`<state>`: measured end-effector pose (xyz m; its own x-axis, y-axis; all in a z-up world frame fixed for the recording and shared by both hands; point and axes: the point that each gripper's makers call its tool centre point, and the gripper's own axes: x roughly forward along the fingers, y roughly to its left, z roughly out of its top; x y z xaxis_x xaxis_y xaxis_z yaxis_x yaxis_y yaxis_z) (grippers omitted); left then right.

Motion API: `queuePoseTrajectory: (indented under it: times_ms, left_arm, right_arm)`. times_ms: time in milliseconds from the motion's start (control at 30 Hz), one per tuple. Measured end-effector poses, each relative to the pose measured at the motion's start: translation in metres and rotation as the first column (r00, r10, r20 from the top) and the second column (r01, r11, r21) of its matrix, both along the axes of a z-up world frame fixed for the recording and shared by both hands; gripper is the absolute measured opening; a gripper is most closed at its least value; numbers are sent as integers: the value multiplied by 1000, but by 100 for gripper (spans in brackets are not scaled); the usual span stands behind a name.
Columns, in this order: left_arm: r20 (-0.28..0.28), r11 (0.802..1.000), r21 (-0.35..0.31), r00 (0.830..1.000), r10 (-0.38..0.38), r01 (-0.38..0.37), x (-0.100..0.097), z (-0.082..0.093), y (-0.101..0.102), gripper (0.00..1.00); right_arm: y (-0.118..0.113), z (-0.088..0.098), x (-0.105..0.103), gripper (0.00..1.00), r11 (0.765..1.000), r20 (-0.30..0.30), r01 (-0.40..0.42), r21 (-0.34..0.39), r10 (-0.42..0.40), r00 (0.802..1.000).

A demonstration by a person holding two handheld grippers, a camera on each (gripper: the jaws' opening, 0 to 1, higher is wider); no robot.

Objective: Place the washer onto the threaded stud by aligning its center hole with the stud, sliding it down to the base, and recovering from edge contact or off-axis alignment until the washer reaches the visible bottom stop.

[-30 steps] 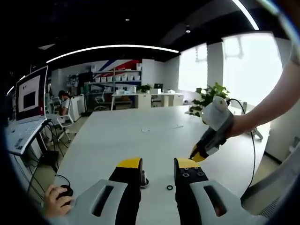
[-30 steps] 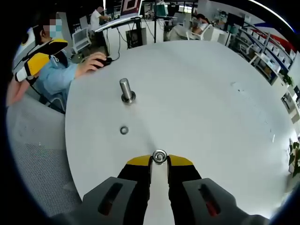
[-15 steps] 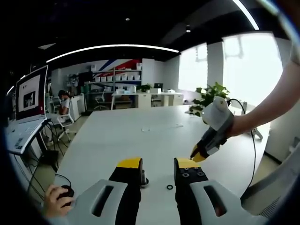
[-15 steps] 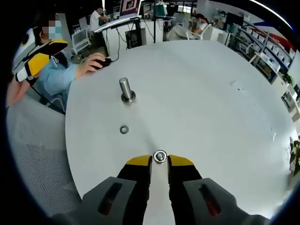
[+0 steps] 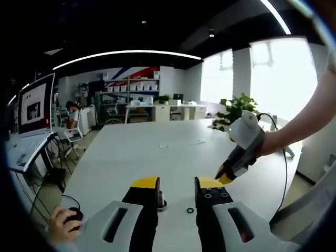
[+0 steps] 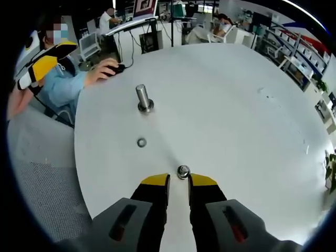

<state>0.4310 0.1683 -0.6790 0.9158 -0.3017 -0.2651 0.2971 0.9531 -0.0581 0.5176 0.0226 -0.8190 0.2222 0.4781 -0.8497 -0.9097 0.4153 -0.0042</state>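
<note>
Right gripper (image 6: 179, 180) has its jaws narrowly apart, pinching nothing; a small metal nut (image 6: 183, 171) sits just past its tips. Washer (image 6: 141, 142) lies flat on the table (image 6: 236, 115), near the stud (image 6: 144, 99) by the left edge. Left gripper (image 5: 177, 185) spread, empty.

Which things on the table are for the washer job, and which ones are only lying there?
For the job: threaded stud; washer lying flat near it; right gripper, with a small metal piece at its tips.

Only lying about: computer mouse under a person's hand; potted plant.
</note>
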Motion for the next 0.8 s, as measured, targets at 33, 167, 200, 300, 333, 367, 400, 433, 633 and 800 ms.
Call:
queuePoseTrajectory:
  times_ms: [33, 167, 200, 300, 333, 367, 400, 433, 633, 800]
  left_arm:
    - [2, 1000, 0, 1000, -1, 1, 0, 1, 0, 25]
    - [5, 1000, 1, 1000, -11, 11, 0, 1, -3, 25]
    - [5, 1000, 0, 1000, -12, 12, 0, 1, -3, 25]
    - [6, 1000, -1, 1000, -13, 13, -1, 2, -3, 25]
    - [7, 1000, -4, 1000, -12, 12, -1, 2, -4, 25]
    - [8, 1000, -7, 1000, -12, 12, -1, 3, -4, 25]
    - [9, 1000, -6, 1000, -13, 13, -1, 3, -4, 25]
    - [9, 1000, -7, 1000, -14, 14, -1, 3, -4, 24]
    - [13, 1000, -16, 1000, -16, 16, -1, 5, -3, 24]
    - [16, 1000, -24, 1000, -7, 7, -1, 6, -1, 24]
  right_arm:
    - [-1, 0, -1, 16, 1000, 0, 0, -2, 0, 1000]
    - [-5, -2, -7, 16, 1000, -13, 14, -4, -14, 1000]
    - [-5, -2, -8, 16, 1000, -16, 17, -2, -17, 1000]
    - [-7, -4, -15, 16, 1000, -21, 22, -5, -22, 1000]
    - [-7, -5, -18, 16, 1000, -24, 23, -5, -23, 999]
    - [-6, -6, -19, 16, 1000, -25, 22, -6, -22, 999]
    - [-6, -7, -22, 16, 1000, -26, 19, -11, -20, 999]
    - [-6, -8, -23, 16, 1000, -27, 17, -13, -18, 999]
    - [0, -8, -30, 16, 1000, -28, 3, -23, -4, 1000]
    - [9, -6, -33, 16, 1000, -27, -12, -24, 11, 1000]
